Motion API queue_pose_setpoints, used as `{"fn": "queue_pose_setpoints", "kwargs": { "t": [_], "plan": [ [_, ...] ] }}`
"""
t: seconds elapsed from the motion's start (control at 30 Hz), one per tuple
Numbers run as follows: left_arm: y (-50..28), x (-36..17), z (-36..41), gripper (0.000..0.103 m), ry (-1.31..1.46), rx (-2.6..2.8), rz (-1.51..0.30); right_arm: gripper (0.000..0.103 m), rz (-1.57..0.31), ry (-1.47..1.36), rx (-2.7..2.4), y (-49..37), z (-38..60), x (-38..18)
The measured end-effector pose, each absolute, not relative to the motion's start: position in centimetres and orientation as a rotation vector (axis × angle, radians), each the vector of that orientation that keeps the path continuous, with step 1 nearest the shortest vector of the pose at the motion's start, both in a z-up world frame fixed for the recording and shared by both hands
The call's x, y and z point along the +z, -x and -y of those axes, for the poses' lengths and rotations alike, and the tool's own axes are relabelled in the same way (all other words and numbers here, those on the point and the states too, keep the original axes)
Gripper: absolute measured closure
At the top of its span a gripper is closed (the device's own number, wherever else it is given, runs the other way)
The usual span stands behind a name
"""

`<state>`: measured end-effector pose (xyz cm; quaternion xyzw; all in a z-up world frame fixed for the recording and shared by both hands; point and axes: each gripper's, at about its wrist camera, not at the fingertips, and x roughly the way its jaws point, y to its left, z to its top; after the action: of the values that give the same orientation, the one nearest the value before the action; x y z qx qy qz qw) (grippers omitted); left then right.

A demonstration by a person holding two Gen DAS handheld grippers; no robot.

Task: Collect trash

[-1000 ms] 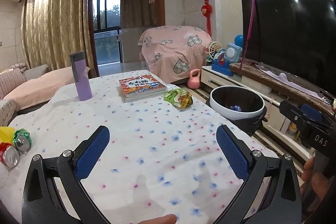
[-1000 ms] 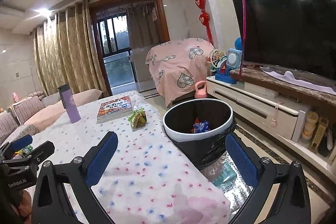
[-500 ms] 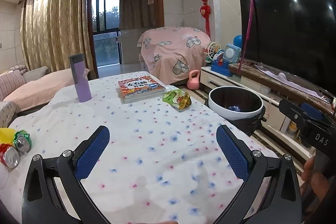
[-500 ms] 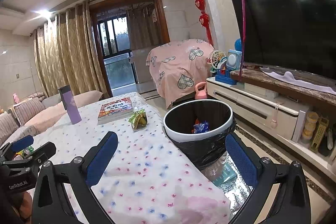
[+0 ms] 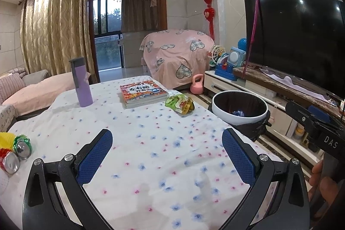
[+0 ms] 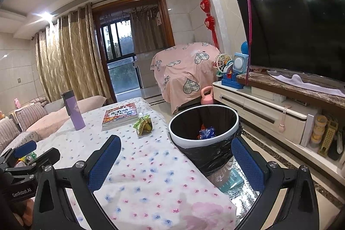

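Between pickups, both the left gripper (image 5: pixel 167 153) and right gripper (image 6: pixel 175 160) are spread empty; next, reach the green snack wrapper (image 5: pixel 179 103) beside the bin (image 6: pixel 204 133).

A table (image 5: pixel 151 154) under a white cloth dotted with small flowers carries a purple bottle (image 5: pixel 80 81) standing upright, a book (image 5: pixel 143 93) lying flat, and a green pouch (image 5: pixel 180 102) just beside the book. At the left edge lie two cans (image 5: pixel 16 153), with something yellow, hard to identify, touching them.
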<state>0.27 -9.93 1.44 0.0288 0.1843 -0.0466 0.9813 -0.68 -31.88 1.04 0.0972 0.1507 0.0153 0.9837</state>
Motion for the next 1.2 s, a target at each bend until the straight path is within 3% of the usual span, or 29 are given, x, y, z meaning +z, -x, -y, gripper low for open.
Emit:
{"fn": "queue_pose_setpoints", "kwargs": {
  "t": [1.2],
  "plan": [
    [-0.67, 0.68, 10.45, 0.0, -0.054, -0.102, -0.395, 0.0, -0.306, -0.199, 0.042, 0.86, 31.42, 1.0]
  ]
}}
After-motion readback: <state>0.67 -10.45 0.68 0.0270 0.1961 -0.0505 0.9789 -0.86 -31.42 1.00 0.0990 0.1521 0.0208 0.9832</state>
